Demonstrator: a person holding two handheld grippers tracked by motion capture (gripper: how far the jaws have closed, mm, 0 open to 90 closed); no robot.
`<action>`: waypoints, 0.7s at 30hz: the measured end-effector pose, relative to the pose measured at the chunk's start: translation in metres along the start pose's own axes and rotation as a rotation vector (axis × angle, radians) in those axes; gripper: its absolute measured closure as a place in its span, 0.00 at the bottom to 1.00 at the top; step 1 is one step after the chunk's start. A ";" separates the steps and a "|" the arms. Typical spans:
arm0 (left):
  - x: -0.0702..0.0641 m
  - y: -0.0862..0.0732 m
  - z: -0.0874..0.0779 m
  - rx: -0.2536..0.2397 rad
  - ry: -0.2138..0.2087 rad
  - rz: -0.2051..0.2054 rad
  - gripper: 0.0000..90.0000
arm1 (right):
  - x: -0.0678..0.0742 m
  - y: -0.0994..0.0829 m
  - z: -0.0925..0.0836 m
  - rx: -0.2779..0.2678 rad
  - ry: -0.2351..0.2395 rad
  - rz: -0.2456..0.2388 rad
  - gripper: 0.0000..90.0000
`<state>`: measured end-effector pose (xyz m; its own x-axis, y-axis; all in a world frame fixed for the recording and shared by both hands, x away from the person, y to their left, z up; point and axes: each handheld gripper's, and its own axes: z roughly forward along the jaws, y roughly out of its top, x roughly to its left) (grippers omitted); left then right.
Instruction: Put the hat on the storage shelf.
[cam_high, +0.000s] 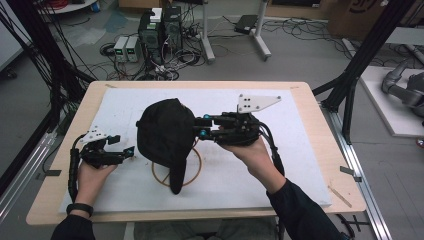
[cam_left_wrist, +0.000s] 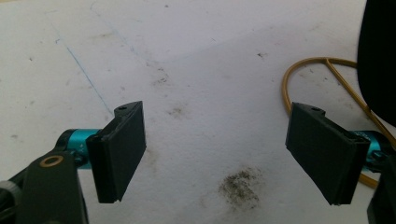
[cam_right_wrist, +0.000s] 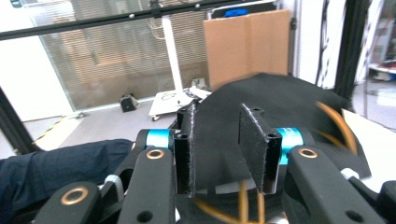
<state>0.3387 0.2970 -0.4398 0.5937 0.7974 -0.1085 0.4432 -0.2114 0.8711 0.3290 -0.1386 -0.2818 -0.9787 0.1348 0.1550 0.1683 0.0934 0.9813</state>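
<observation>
The room was a cluttered lab: grey floor, cables and computer boxes beyond a wooden surface covered by a white mat. Taking the black cap as the landmark, everything else sat around it.

The cap stood near the mat's middle, dome raised and turned toward the far left, its long axis running from the dome down to the bill, which pointed toward the person. Under and just behind the bill lay a thin gold wire ring, touching the mat; the cap seemed to hang over it or rest on it, and which of the two I could not tell.

To the cap's right, the right tongs reached level against its side. In the right gripper view those tongs stood partly spread, with black cloth between the pads but not clearly pinched.

To the cap's left, well apart, the left tongs were held low over the mat, spread wide and empty, as the left gripper view showed.

The step in hand looked like a release or regrip of the cap on its wire stand. The next move would likely call for a firmer hold on the cloth, or a clean withdrawal without dragging the cap off the ring.
</observation>
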 end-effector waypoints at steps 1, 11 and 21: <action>0.000 0.000 0.000 -0.002 0.002 0.000 0.22 | -0.001 -0.001 -0.004 -0.001 -0.007 0.003 0.71; 0.000 0.000 -0.001 -0.008 0.007 0.002 0.22 | -0.013 -0.021 -0.051 -0.009 -0.136 0.019 0.60; 0.000 0.002 -0.002 -0.029 0.021 0.009 0.22 | -0.027 -0.057 -0.102 0.013 -0.326 0.051 0.46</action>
<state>0.3381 0.2978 -0.4370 0.5829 0.8075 -0.0905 0.4182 -0.2027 0.8855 0.3338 -0.2487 -0.3306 -0.8799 0.4484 0.1573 0.2198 0.0907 0.9713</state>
